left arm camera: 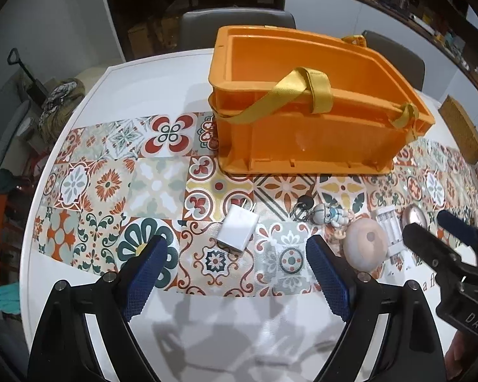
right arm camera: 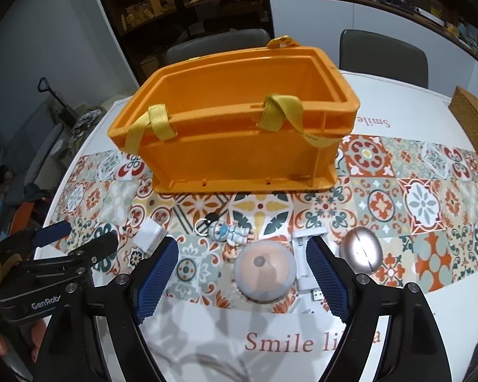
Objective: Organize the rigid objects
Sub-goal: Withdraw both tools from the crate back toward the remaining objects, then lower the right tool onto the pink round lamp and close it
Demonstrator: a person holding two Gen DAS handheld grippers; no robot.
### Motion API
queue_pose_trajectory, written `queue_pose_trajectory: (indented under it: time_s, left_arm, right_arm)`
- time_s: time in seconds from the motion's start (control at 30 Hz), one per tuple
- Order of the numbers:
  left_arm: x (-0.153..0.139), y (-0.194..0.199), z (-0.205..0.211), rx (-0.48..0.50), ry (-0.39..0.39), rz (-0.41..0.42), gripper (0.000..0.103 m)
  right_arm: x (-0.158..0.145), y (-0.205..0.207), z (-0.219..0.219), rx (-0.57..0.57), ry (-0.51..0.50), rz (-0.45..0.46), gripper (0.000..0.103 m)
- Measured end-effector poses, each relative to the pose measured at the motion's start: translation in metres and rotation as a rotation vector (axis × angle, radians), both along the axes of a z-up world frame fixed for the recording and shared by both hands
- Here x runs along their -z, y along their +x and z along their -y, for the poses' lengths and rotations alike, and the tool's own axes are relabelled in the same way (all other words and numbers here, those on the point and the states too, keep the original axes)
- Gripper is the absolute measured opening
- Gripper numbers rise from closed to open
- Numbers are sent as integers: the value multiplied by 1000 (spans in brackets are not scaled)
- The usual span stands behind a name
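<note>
**Two open grippers above the small objects**

Several small objects lie in a row near the front edge of the table [right arm camera: 398, 102], before the empty orange crate [right arm camera: 232, 146]: white charger [left arm camera: 237, 229], figurine keychain [right arm camera: 231, 232], round pink case [right arm camera: 264, 273], white battery holder [right arm camera: 304, 254], golden oval [right arm camera: 361, 251]. I judge they are waiting for the crate. My left gripper [left arm camera: 235, 254] stands wide open over the charger, my right gripper [right arm camera: 242, 264] open around the pink case, holding nothing. Only the right view shows the golden oval whole.
</note>
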State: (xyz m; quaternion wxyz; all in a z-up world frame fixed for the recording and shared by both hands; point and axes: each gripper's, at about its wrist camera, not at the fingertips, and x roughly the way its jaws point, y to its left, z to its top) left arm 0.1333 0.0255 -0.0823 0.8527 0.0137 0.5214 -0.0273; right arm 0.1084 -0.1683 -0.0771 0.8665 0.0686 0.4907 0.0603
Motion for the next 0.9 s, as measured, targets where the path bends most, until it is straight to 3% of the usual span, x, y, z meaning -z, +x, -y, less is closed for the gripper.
queue_pose_trajectory:
  time_s: [0.17,0.63,0.9]
  left_arm:
    - [10,1,0,-19,7,-24,90]
    - [43,7,10,-15,43,-109,90]
    - [58,10,15,-12,78,-140,90]
  right_arm:
    - [12,0,3,-18,37,-25,83]
    - [54,10,7,-15,17,-120,82]
    - [73,17,2,-29,-47,-166,82]
